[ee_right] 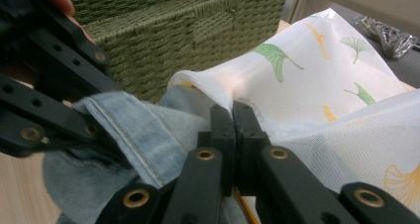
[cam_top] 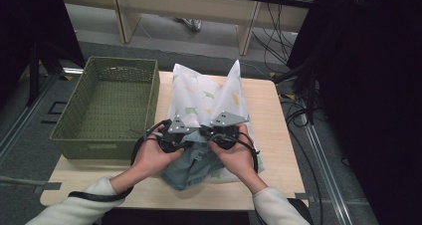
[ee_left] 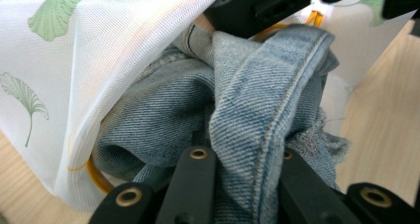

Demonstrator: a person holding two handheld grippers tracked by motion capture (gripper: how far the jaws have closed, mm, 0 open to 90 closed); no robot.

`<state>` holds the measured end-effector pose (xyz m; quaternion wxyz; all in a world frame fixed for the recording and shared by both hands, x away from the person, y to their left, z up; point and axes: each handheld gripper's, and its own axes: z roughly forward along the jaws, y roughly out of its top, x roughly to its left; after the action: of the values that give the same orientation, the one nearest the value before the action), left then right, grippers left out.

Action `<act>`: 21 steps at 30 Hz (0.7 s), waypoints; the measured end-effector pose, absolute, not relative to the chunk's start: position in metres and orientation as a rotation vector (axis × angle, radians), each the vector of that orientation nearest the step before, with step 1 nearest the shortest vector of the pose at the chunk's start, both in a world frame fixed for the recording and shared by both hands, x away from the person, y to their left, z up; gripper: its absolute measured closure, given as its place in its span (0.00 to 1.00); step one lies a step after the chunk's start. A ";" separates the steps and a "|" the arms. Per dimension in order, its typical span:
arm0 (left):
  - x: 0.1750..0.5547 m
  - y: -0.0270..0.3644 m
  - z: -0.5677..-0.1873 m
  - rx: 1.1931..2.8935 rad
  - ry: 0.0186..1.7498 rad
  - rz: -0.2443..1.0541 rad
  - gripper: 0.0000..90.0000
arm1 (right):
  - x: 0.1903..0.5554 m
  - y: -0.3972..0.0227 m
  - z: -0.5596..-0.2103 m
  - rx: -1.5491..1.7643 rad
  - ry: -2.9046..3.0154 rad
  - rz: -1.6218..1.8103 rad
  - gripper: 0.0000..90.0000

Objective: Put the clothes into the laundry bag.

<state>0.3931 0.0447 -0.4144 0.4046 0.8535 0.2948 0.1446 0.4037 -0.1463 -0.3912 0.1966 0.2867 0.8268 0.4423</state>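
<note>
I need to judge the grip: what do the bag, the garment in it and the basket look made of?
Bag: thin white woven mesh, likely synthetic, semi-sheer, printed with ginkgo leaves. Garment: faded blue denim; twill ribs, stitched seam and frayed edge show. Basket: olive woven cord or paper rope, matte, fairly stiff.

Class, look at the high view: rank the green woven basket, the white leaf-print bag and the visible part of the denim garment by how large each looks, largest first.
1. Green woven basket: largest.
2. White leaf-print bag: somewhat smaller, though hands and tools cover part of it, so the gap is unsure.
3. Denim garment: clearly smallest; only the part sticking out of the bag's mouth shows.
</note>
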 end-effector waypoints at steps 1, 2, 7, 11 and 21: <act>0.393 0.043 -0.417 2.174 0.735 0.377 0.95 | 0.404 -0.147 -0.391 0.804 2.319 1.242 1.00; 0.394 0.041 -0.421 2.183 0.731 0.382 0.95 | 0.404 -0.147 -0.392 0.808 2.319 1.247 1.00; 0.398 0.031 -0.439 2.230 0.715 0.375 0.95 | 0.404 -0.147 -0.390 0.810 2.316 1.251 1.00; 0.394 0.021 -0.455 2.288 0.680 0.360 0.94 | 0.406 -0.151 -0.388 0.829 2.298 1.263 1.00; 0.376 0.035 -0.436 2.278 0.580 0.309 0.39 | 0.413 -0.160 -0.395 0.872 2.305 1.229 1.00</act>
<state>0.3762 0.0354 -0.4356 0.3757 0.8904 0.2268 0.1208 0.4125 -0.1595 -0.3945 0.1925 0.3108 0.8213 0.4380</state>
